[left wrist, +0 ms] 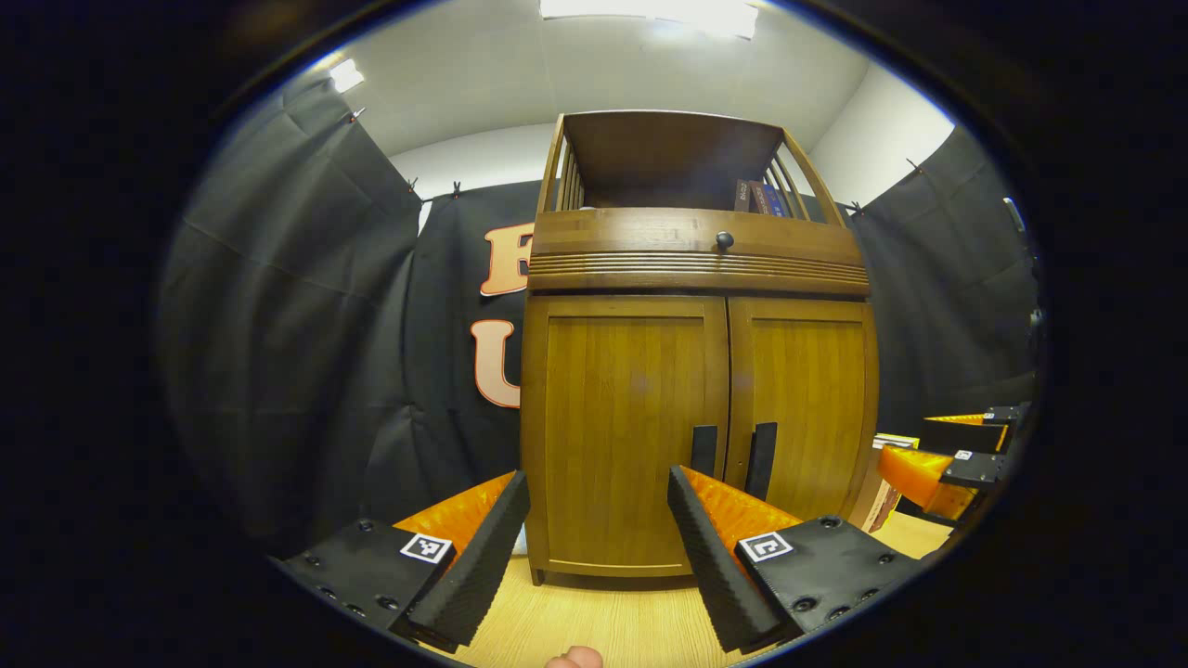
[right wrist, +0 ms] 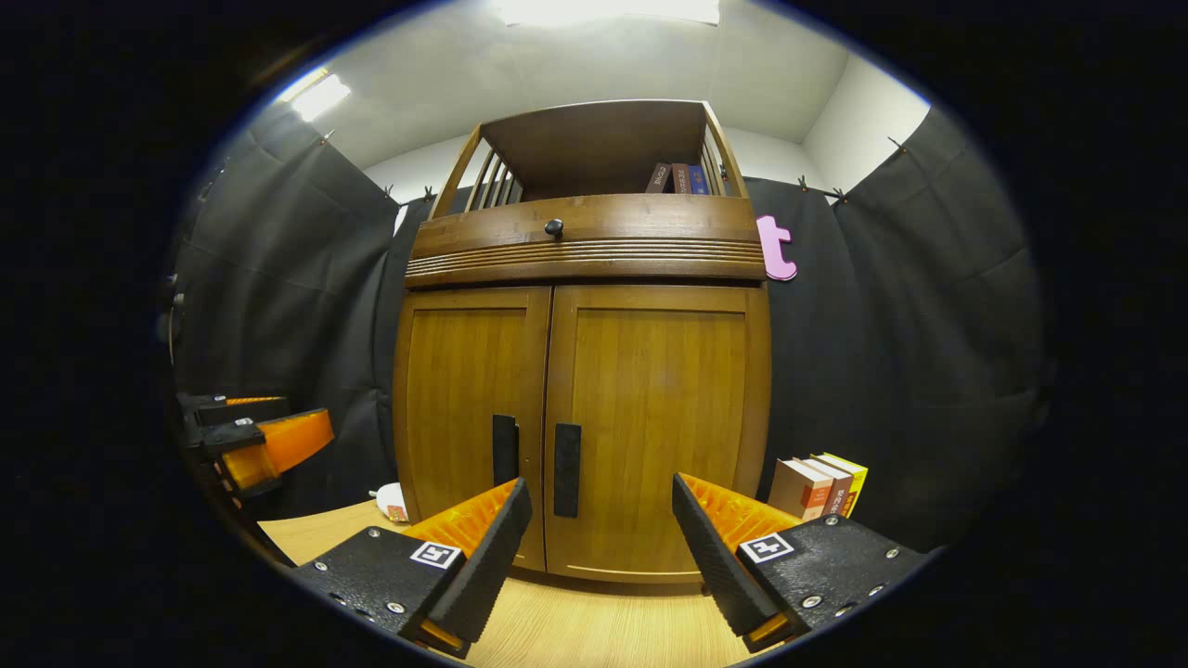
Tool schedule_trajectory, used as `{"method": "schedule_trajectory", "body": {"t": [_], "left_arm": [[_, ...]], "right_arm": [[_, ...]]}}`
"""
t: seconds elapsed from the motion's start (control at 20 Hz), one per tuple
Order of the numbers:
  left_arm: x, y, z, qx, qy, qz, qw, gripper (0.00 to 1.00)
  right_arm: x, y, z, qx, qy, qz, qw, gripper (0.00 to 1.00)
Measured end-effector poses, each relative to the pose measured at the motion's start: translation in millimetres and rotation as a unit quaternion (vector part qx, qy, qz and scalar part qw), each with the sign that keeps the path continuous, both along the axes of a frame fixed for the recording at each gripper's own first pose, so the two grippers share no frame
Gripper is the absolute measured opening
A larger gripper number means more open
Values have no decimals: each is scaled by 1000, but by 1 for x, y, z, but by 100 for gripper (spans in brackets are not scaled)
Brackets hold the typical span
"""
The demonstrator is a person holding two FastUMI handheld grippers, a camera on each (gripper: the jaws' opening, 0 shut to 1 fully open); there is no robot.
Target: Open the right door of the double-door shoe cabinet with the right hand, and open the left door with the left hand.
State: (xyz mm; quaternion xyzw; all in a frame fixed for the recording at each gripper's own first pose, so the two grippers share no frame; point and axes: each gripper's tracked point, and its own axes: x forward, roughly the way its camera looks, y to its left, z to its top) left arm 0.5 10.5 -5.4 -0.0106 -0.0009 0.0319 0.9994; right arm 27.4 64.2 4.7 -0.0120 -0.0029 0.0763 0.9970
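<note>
Cabinet (right wrist: pixel 583 390) doors closed, beyond spread fingers (right wrist: pixel 483 547)

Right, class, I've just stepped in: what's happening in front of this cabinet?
A person holds two grippers before a wooden shoe cabinet standing on a pale wooden surface. Both doors are shut. The left gripper is open, facing the left door; the right gripper is open, facing the right door. Neither touches the left handle or the right handle. Books stand beside the cabinet.
</note>
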Motion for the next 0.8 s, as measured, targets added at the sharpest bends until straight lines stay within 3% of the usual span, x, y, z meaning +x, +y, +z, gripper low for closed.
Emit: {"method": "schedule_trajectory", "body": {"t": [0.35, 0.4, 0.55, 0.6, 0.8], "left_arm": [[3, 5, -1, -9, 7, 21, 1000, 98], [3, 6, -1, -8, 7, 27, 1000, 96], [4, 8, -1, -9, 10, 40, 999, 96], [4, 9, -1, -8, 10, 45, 999, 96], [5, 8, 3, -11, 13, 56, 998, 97]], "right_arm": [[94, 34, -9, -25, 0, 25, 999, 94], [105, 38, -13, -27, 2, 25, 999, 99], [130, 47, -30, -33, 13, 18, 999, 99], [139, 50, -34, -34, 13, 15, 999, 94], [171, 58, -49, -50, 16, -3, 999, 94]]}}
